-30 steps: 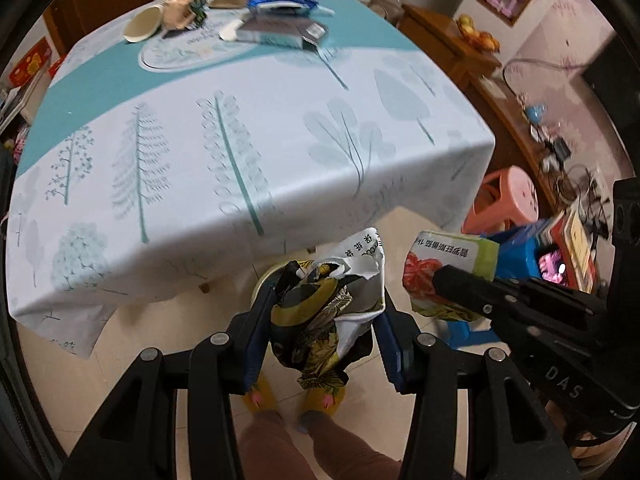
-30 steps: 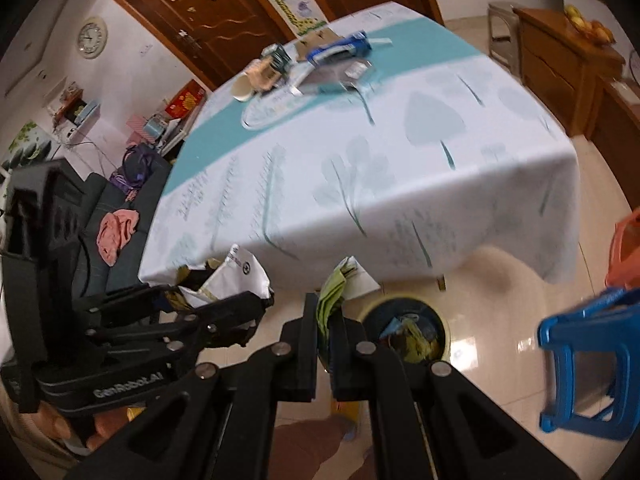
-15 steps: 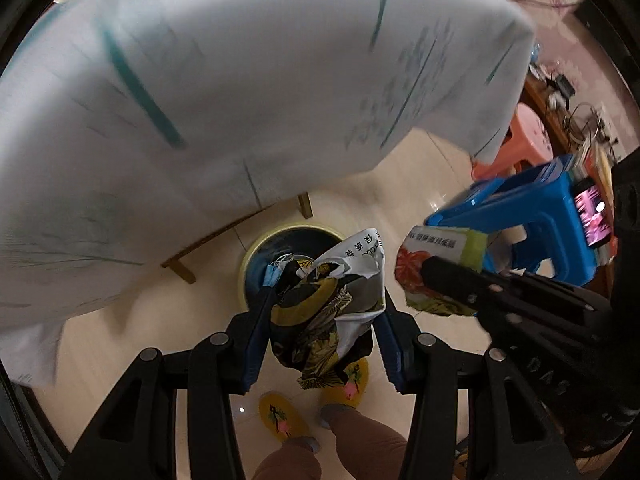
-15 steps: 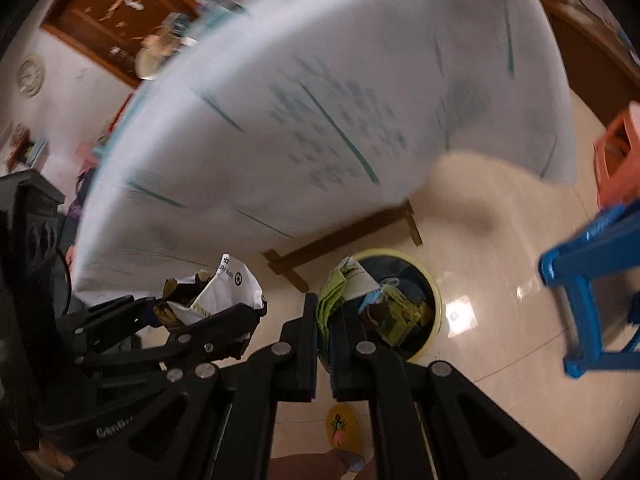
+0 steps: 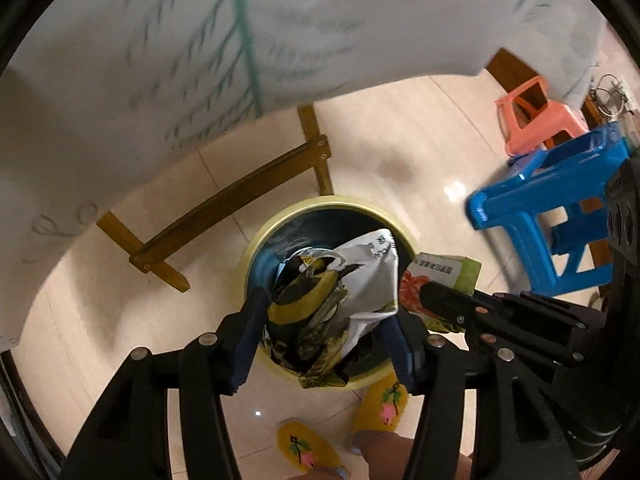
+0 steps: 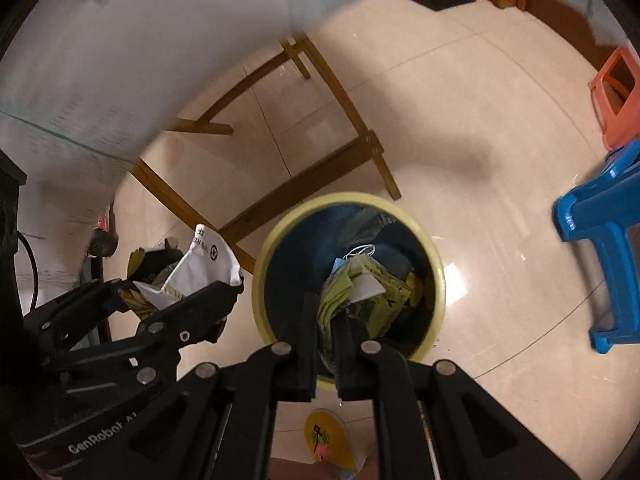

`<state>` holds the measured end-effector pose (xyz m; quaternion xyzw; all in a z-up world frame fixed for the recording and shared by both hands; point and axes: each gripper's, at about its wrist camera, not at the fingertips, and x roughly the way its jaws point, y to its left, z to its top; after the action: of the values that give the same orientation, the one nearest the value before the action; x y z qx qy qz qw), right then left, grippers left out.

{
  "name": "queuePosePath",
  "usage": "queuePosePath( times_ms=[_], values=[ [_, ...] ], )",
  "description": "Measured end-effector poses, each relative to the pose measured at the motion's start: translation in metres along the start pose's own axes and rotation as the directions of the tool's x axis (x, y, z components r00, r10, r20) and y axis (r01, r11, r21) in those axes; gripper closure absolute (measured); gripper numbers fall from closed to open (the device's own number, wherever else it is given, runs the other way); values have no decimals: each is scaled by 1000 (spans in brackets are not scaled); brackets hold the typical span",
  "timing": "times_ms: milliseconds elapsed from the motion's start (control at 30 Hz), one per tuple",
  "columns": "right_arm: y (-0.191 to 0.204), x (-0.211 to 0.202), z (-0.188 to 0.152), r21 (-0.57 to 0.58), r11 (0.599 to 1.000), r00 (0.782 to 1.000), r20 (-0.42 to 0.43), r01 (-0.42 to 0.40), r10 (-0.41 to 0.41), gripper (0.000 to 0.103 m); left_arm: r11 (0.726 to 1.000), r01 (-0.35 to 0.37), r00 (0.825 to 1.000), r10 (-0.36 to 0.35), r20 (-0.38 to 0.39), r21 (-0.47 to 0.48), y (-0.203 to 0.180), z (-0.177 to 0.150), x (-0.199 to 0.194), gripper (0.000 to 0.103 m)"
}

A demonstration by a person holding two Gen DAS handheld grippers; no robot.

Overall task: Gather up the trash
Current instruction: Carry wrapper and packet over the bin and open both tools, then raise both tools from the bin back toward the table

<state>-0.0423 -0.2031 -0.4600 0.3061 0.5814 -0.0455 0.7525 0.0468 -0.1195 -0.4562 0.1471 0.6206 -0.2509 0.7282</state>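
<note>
- Black plastic jaws of our left gripper point(image 5: 324, 332) have just been opening, with a crumpled black, yellow and white wrapper point(image 5: 332, 300) between them. The wrapper fills the gap and touches both blue pads point(image 5: 250, 330), so we read it as barely held, on the point of release.
- Our right gripper point(image 6: 327, 322) is nearly together, pinching a thin green and white packet point(image 6: 334, 300) by its edge; its jaws have eased only slightly.
- A second ago both views looked over the tabletop and its tree-print tablecloth point(image 5: 200, 60). Now the cloth hangs above us, with the table's wooden legs point(image 5: 224, 208) and the floor tiles in sight, so both tools have come down low.
- Beneath them stands the bin point(image 5: 400, 226), yellow-rimmed with a dark blue liner. The wrapper hangs over its mouth in the left view. In the right view the packet hangs inside the rim, above paper scraps point(image 6: 380, 292) lying in the bin.
- We judge this the drop: once both tools let go, both pieces should fall in.
- One risk: the wrapper is bulky and its lower edge hangs over the near rim, so it could catch there.
- Off to the side stand a blue stool point(image 5: 552, 208) and a pink stool point(image 5: 536, 112); our yellow slippers point(image 5: 304, 446) show at the bottom.
</note>
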Motion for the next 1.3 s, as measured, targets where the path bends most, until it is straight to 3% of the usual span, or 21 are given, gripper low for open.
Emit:
queuePosePath(
  times_ms=[133, 200, 300, 367, 833, 1300],
  values=[
    [-10, 13, -1, 45, 999, 1000, -5, -13, 13, 91, 999, -25, 1000, 25, -1, -29, 12, -3, 10, 27],
    [-14, 14, -1, 70, 998, 1000, -2, -8, 8, 73, 998, -25, 1000, 25, -4, -55, 20, -4, 10, 19],
    [-19, 7, -1, 90, 996, 1000, 9, -15, 14, 54, 996, -14, 1000, 14, -2, -86, 27, -5, 8, 6],
    [-19, 4, -2, 91, 996, 1000, 18, -19, 17, 46, 996, -10, 1000, 11, 11, -93, 29, -5, 4, 6],
    [1, -61, -6, 99, 995, 1000, 24, 6, -8, 45, 996, 3, 1000, 0, 28, -86, 10, -10, -80, 6],
    [65, -190, 8, 0, 1000, 1000, 12, -11, 11, 44, 998, 10, 996, -4, 84, -66, -4, -13, -237, 6]
  ],
)
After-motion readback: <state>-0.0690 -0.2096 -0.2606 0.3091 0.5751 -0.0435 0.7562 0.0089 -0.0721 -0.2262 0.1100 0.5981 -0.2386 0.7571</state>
